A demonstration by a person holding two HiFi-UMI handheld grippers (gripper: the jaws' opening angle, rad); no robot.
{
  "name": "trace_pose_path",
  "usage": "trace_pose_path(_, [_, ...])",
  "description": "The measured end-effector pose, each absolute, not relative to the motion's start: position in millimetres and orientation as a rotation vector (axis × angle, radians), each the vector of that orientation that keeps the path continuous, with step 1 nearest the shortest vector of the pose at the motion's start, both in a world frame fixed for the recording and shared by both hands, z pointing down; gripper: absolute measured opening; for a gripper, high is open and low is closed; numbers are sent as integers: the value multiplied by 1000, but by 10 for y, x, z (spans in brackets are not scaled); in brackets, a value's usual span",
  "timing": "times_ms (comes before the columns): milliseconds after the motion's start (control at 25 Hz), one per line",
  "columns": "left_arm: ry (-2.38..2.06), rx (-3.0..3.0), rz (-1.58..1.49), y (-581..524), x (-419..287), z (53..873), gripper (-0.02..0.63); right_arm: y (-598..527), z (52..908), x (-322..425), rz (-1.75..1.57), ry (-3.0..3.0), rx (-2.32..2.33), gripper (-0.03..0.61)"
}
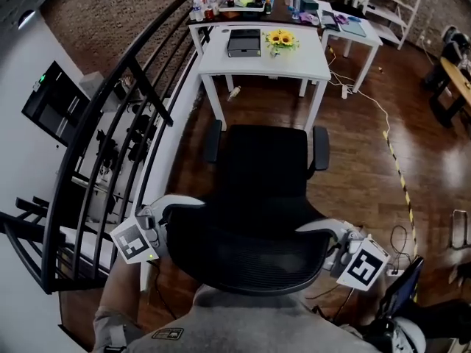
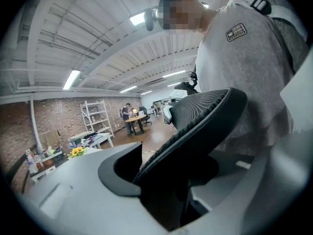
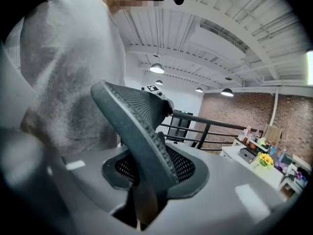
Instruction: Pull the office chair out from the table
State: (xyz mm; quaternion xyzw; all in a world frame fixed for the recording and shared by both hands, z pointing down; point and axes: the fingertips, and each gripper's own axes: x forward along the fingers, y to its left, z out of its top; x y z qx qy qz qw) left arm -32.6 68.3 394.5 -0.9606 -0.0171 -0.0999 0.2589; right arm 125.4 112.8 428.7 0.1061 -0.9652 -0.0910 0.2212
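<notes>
A black mesh office chair stands clear of the white table, its seat facing the table. Its curved backrest is right below me. My left gripper is at the backrest's left edge, my right gripper at its right edge. In the left gripper view the backrest rim runs between the jaws of the left gripper, with a dark gap beside it. In the right gripper view the rim stands between the jaws of the right gripper, with room on both sides. Both grippers are open around the rim.
A black metal railing runs along the left, close to the chair. On the table are a grey device and yellow flowers. A second white table stands behind. A white cable and striped floor tape lie at right.
</notes>
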Motion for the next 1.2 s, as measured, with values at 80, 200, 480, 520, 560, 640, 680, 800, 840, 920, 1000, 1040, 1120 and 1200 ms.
trace_pose_path(80, [12,-2605,-286,632,-469,4059,224,1077,4291,1294,-247,-2672,337,156])
trace_pose_path(200, [119,-2667,-338,571,-574,4090,244,1034,4249,1353,-251,-2678,392,201])
trace_pose_path(480, [330,-2832,-373,522,-686,3964,258,976,4242,1481,-247,-2640,652,221])
trace_pose_path(520, [359,-2845,-346,523,-743,3975,258,965,4232,1498,-249,-2637,715,222])
trace_pose_path(560, [385,-2853,-322,526,-803,3984,259,957,4217,1516,-253,-2632,782,225])
trace_pose_path(640, [420,-2857,-268,551,-917,3987,259,958,4207,1560,-252,-2603,921,236])
trace_pose_path(680, [428,-2858,-243,579,-969,3990,259,968,4223,1587,-242,-2574,989,252])
trace_pose_path(800, [442,-2866,-202,707,-1122,4037,259,995,4247,1660,-222,-2491,1187,277])
trace_pose_path(840, [441,-2868,-195,751,-1163,4054,259,1004,4234,1693,-223,-2464,1252,287])
trace_pose_path(920, [426,-2868,-173,844,-1226,4065,259,1054,4193,1740,-222,-2419,1362,298])
trace_pose_path(1000, [393,-2877,-157,965,-1277,4078,258,1155,4178,1740,-203,-2384,1444,301])
trace_pose_path(1040, [373,-2885,-151,1035,-1296,4084,258,1220,4181,1716,-186,-2370,1472,301])
trace_pose_path(1120, [332,-2911,-148,1186,-1317,4091,252,1375,4184,1593,-153,-2360,1483,302])
trace_pose_path(1200, [282,-2947,-166,1333,-1319,4119,235,1542,4188,1367,-131,-2375,1438,301])
